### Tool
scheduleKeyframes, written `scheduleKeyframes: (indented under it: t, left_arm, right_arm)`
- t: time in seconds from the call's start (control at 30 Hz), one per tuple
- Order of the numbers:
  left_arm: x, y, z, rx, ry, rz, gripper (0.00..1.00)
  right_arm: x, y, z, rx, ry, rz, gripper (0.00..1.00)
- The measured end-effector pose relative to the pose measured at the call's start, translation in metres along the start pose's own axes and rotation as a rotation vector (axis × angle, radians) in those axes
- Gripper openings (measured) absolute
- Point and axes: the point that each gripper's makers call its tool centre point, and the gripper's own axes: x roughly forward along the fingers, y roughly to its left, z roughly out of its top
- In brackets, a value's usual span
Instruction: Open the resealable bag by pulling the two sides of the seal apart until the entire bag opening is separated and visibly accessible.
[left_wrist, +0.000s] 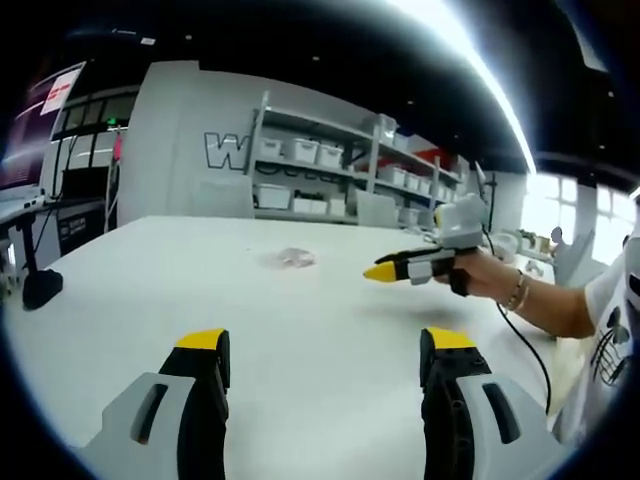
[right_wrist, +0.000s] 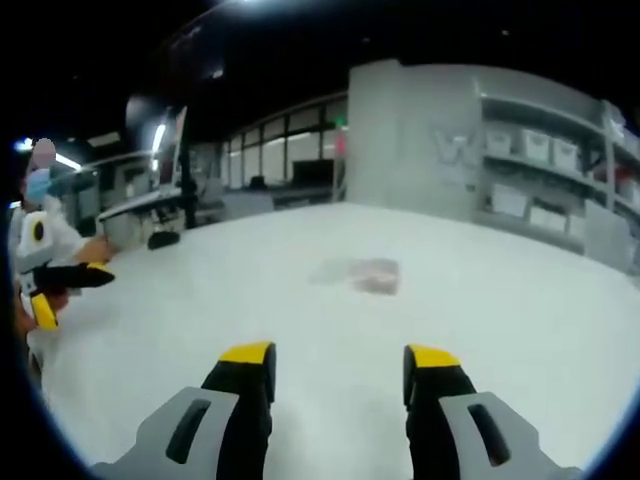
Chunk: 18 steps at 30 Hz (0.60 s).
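A flat, clear, crinkled resealable bag (right_wrist: 362, 272) lies on a smooth white surface (right_wrist: 500, 300); left gripper (left_wrist: 325, 355) and right gripper (right_wrist: 337, 370) hover apart from it, jaws spread.

Large letter "W" legible on grey wall (left_wrist: 190, 140) at upper left of left gripper view, remainder hidden behind shelving (left_wrist: 330, 170); nothing else readable.
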Motion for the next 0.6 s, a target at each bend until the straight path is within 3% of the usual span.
scheduleKeyframes:
  t: [0.6]
  left_arm:
    - [0.000,0.005,0.005,-0.001,-0.009,0.001,0.77]
  right_arm:
    - [0.020,0.004,0.015,-0.001,-0.012,0.002,0.49]
